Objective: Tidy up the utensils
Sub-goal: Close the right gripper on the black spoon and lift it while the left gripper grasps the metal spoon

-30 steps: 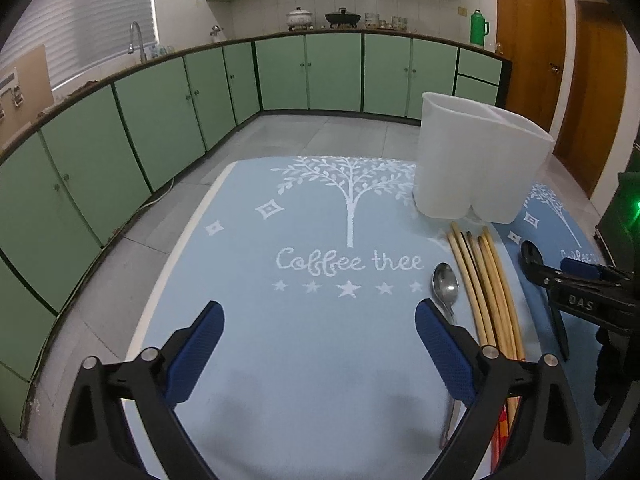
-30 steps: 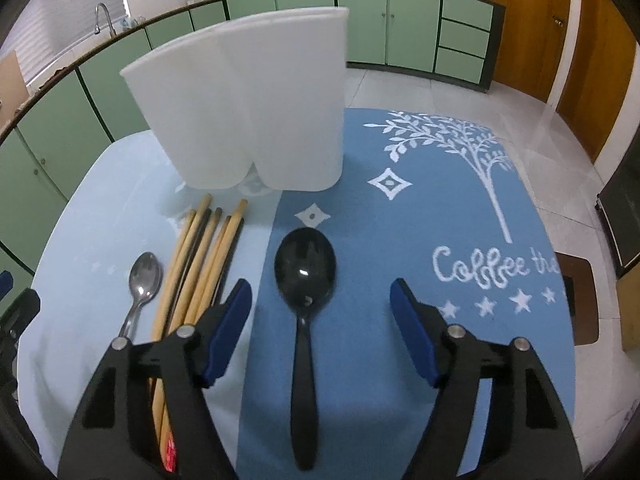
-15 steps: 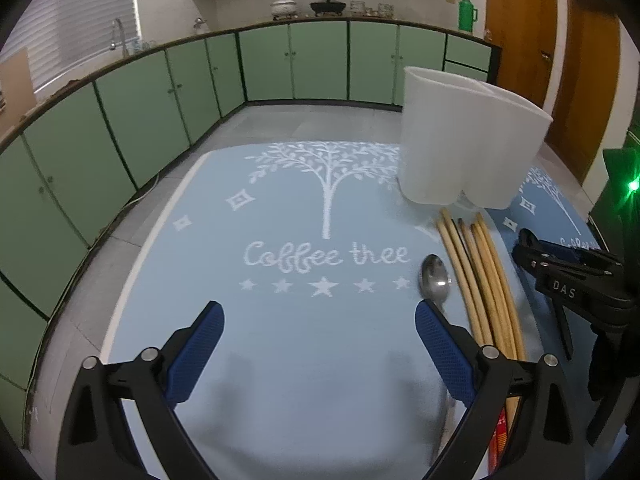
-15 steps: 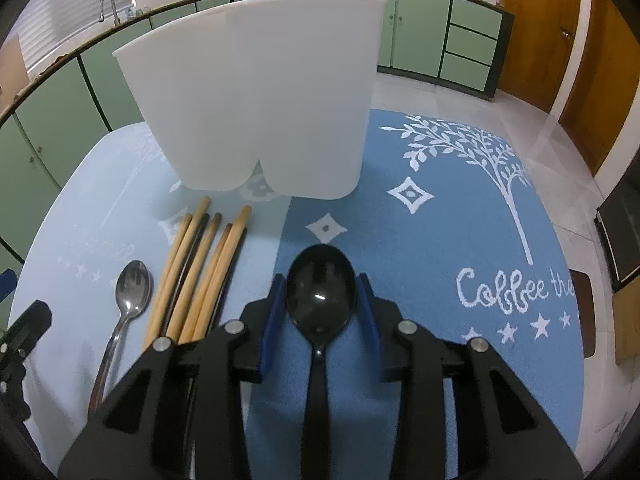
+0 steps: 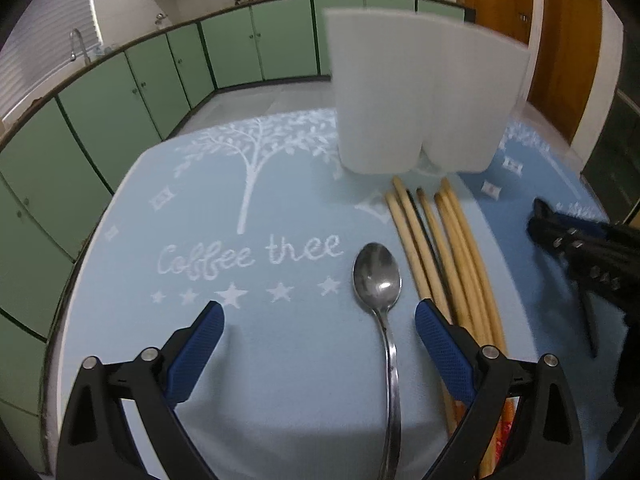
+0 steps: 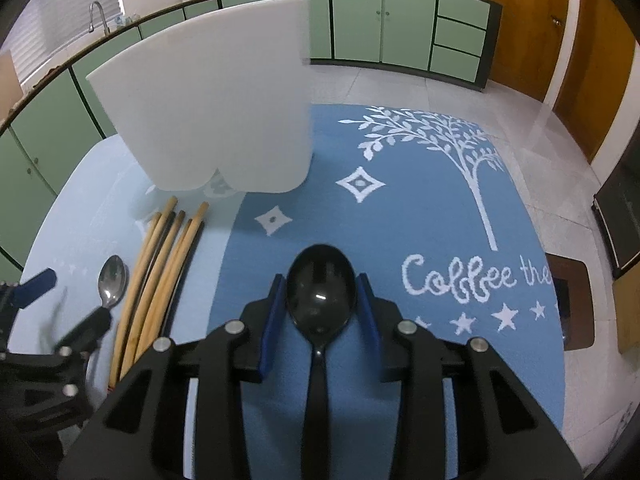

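two grippers, two spoons: my right gripper (image 6: 320, 304) has just closed its pads on the bowl of the black spoon (image 6: 320, 300), gripped wide so the handle trails back under me. my left gripper (image 5: 320, 344) gapes open astride the steel spoon (image 5: 378, 276), nothing pinched, lined up for a grab. the chopsticks (image 5: 436, 248) lie just right of it, crowding that pad. straight ahead the white utensil holder (image 6: 216, 120) stands close, with free mat beyond to the right.

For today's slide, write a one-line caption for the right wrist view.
Right tool clamps the black spoon by its bowl on the blue mat, near the white utensil holder.
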Demonstrator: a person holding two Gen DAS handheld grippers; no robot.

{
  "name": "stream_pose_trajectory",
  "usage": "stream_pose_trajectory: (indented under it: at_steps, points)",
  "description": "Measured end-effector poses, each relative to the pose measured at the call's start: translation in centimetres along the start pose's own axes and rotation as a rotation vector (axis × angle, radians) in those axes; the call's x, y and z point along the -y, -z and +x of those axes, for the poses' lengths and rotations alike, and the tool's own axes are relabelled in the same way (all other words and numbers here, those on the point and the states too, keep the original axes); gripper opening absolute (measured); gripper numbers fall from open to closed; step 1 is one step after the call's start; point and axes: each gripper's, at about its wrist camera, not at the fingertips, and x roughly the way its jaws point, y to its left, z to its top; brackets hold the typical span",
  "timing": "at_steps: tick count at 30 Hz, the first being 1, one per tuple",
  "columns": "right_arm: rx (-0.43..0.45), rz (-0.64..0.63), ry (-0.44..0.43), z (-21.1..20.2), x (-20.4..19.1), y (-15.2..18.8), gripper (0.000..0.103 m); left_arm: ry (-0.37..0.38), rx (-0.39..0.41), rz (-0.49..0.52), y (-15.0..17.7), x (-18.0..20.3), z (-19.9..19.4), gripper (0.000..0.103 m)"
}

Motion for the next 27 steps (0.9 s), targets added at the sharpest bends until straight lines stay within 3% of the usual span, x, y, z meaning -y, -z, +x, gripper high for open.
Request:
stream_pose_trajectory:
  at_steps: [15,18,23,27]
  points:
    - [-0.021,-0.032,0.006,0.6,0.3,-0.4,0.037,0.006,-0.033,-0.044,-1.9,-0.5,1.9,0.095]
    - [-0.035,-0.020,-0.008,0.6,0.7,-0.5,0.038,0.031,-0.024,-0.053,-1.8,-0.7,1.8,0.088]
    - [-0.063,-0.029,0.007,1.0,0.5,-0.9,0.038,0.053,-0.009,-0.032,-2.1,-0.1,1.4,0.060]
    - [-0.079,-0.029,0.020,1.2,0.4,-1.2,0.039,0.057,-0.004,-0.011,-2.2,0.6,1.1,0.048]
